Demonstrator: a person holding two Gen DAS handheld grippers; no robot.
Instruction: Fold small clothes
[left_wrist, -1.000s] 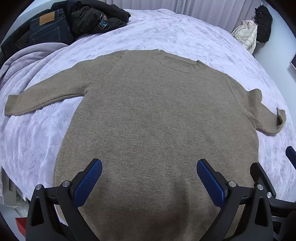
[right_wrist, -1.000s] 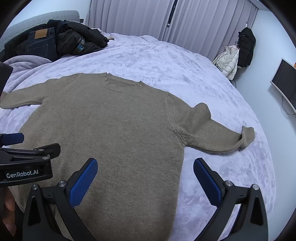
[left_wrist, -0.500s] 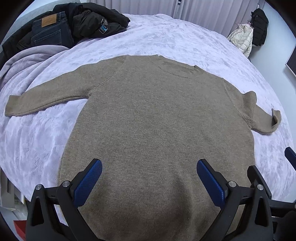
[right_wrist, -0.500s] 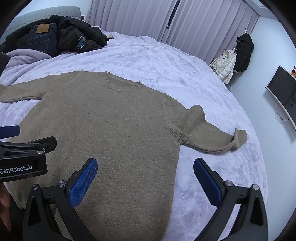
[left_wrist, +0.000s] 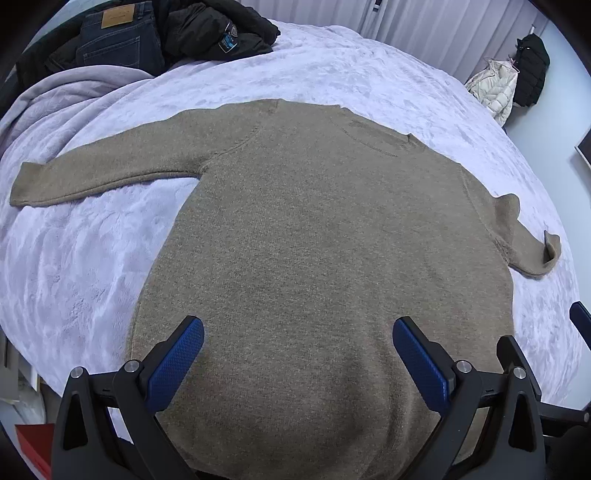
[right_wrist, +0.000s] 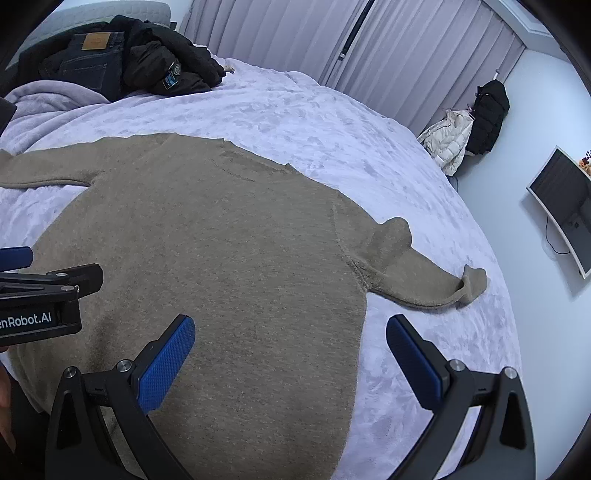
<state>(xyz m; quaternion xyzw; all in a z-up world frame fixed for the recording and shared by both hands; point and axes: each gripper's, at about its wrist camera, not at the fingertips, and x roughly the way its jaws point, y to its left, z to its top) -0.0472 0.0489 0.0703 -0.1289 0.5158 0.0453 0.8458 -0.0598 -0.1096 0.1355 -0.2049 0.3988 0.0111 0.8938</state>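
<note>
A lavender plush blanket (left_wrist: 351, 85) covers the bed, and a tan sweater (left_wrist: 325, 240) lies spread flat on it, neckline away from the jaws, hem nearest them. Beyond the jaws, at the bed's far left, sit folded jeans (left_wrist: 118, 33) and a dark jacket (left_wrist: 218, 29). Pale curtains (right_wrist: 369, 48) close the far wall; a white coat (right_wrist: 448, 144) and a black coat (right_wrist: 487, 114) hang right of the jaws, near a wall screen (right_wrist: 561, 203).

The left gripper (left_wrist: 297, 360) hangs over the sweater's lower body, jaws wide apart, holding nothing. The right gripper (right_wrist: 290, 354) hangs with jaws apart too, straddling the sweater's right side edge: its left finger over knit, right finger over blanket. Whether either touches the fabric is hard to tell. Ahead of the right jaws the right sleeve (right_wrist: 424, 280) bends, cuff curled up.
</note>
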